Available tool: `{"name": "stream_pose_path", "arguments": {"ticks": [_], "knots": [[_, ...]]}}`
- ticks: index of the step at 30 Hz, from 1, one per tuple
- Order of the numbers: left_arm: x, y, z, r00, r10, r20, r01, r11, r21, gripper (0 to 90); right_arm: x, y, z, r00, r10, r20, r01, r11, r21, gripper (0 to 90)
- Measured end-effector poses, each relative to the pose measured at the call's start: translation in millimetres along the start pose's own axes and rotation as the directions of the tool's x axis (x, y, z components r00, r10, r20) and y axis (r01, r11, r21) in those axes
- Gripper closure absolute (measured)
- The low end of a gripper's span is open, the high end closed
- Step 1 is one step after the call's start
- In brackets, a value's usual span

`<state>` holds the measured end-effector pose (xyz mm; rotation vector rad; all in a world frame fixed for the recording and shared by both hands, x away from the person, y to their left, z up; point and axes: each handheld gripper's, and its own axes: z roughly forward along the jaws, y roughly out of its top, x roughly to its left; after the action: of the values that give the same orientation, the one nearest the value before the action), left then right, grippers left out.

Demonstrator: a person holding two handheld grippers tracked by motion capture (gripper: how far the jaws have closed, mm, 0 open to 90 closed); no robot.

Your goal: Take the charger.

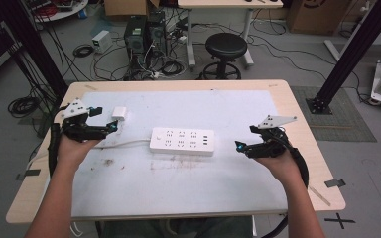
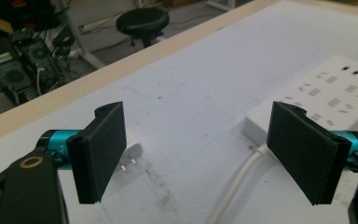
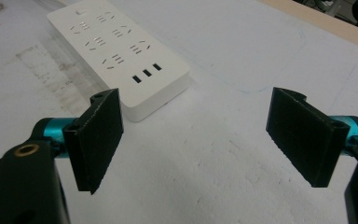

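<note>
White plug (image 1: 119, 112) beside flat power strip (image 1: 182, 141)

Bench, white mat, power strip and plug.

The bench (image 1: 297, 124) had a pale wooden top, and a white mat (image 1: 178, 183) covered nearly all of it, leaving wood bare along the edges. The mat was scuffed and stained with brownish marks near its middle. A white power strip (image 1: 182, 141) lay flat at the mat's centre, sockets facing up. Its white cable (image 1: 124, 144) ran off its left end across the mat. A small white plug (image 1: 119, 113) lay apart from the strip, toward the far left of the mat.
</note>
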<state>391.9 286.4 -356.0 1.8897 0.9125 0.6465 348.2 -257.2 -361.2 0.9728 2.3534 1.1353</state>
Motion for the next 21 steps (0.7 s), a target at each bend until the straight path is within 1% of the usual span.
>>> {"name": "stream_pose_path", "arguments": {"ticks": [1,2,3,4,6,7,8,9,11,13,14,15,17,18,19,20,21], "knots": [[4.7,2.1,8.0,0.9994,-0.026,-0.02,0.027,0.9996,0.005,19.9,0.9,-0.2,0.9,1.0,-0.001,0.0,0.001,1.0,0.004,19.4],[6.8,2.4,10.7,0.999,-0.037,-0.025,0.037,0.9993,0.005,19.9,1.5,-0.4,1.6,1.0,-0.007,0.003,0.007,0.9999,0.008,19.4],[6.8,2.4,10.7,0.999,-0.037,-0.025,0.037,0.9993,0.005,19.9,1.5,-0.4,1.6,1.0,-0.007,0.003,0.007,0.9999,0.008,19.4],[13.6,3.5,20.7,0.9964,-0.07,-0.047,0.072,0.9969,0.032,19.9,1.6,-0.5,1.8,1.0,-0.006,0.001,0.006,0.9999,0.009,19.4],[19.5,4.7,29.4,0.9935,-0.096,-0.062,0.099,0.9939,0.049,19.9,2.6,-1.3,2.9,1.0,-0.001,0.003,0.001,0.9999,0.017,19.4],[22.3,5.4,33.5,0.9925,-0.101,-0.069,0.105,0.993,0.055,19.9,2.7,-1.5,3.0,1.0,0.001,0.005,-0.001,0.9998,0.019,19.4],[22.3,5.4,33.5,0.9925,-0.101,-0.069,0.105,0.993,0.055,20.0,2.7,-1.5,3.0,1.0,0.001,0.005,-0.001,0.9998,0.019,19.4],[26.3,5.3,41.4,0.9868,-0.139,-0.084,0.143,0.9886,0.047,20.0,2.6,-1.7,3.1,1.0,0.001,0.007,-0.001,0.9998,0.019,19.4],[31.5,2.5,48.5,0.981,-0.171,-0.092,0.175,0.9837,0.041,21.8,1.9,-1.7,3.5,0.9999,-0.001,0.011,0.001,0.9998,0.019,19.4],[31.5,2.5,48.5,0.981,-0.171,-0.092,0.175,0.9837,0.041,22.6,2.0,-1.6,3.6,0.9999,0.003,0.012,-0.003,0.9998,0.021,19.4],[39.6,-0.4,64.7,0.9727,-0.195,-0.126,0.208,0.973,0.1,22.6,2.0,-1.6,3.6,0.9999,0.003,0.012,-0.003,0.9998,0.021,19.3],[41.0,0.5,68.3,0.9716,-0.196,-0.133,0.21,0.9718,0.107,22.7,2.4,-1.3,5.2,0.9999,0.006,0.016,-0.007,0.9996,0.029,19.4],[41.0,0.5,68.3,0.9716,-0.196,-0.133,0.21,0.9718,0.107,22.7,2.3,-1.4,5.7,0.9999,0.006,0.016,-0.006,0.9995,0.03,19.4],[44.8,1.1,78.4,0.9661,-0.201,-0.162,0.221,0.9688,0.113,22.7,2.3,-1.4,5.7,0.9999,0.006,0.016,-0.006,0.9995,0.03,19.4],[47.0,0.5,82.6,0.9641,-0.203,-0.172,0.228,0.9638,0.139,22.7,2.2,-1.8,7.0,0.9998,0.007,0.021,-0.008,0.9994,0.035,19.4],[47.0,0.5,82.6,0.9641,-0.203,-0.172,0.228,0.9638,0.139,22.6,2.2,-1.8,7.0,0.9998,0.007,0.021,-0.008,0.9994,0.035,19.4],[50.2,-0.7,92.6,0.9592,-0.204,-0.195,0.239,0.9546,0.177,22.6,2.3,-1.9,7.4,0.9997,0.008,0.021,-0.009,0.9994,0.035,19.4]]}}
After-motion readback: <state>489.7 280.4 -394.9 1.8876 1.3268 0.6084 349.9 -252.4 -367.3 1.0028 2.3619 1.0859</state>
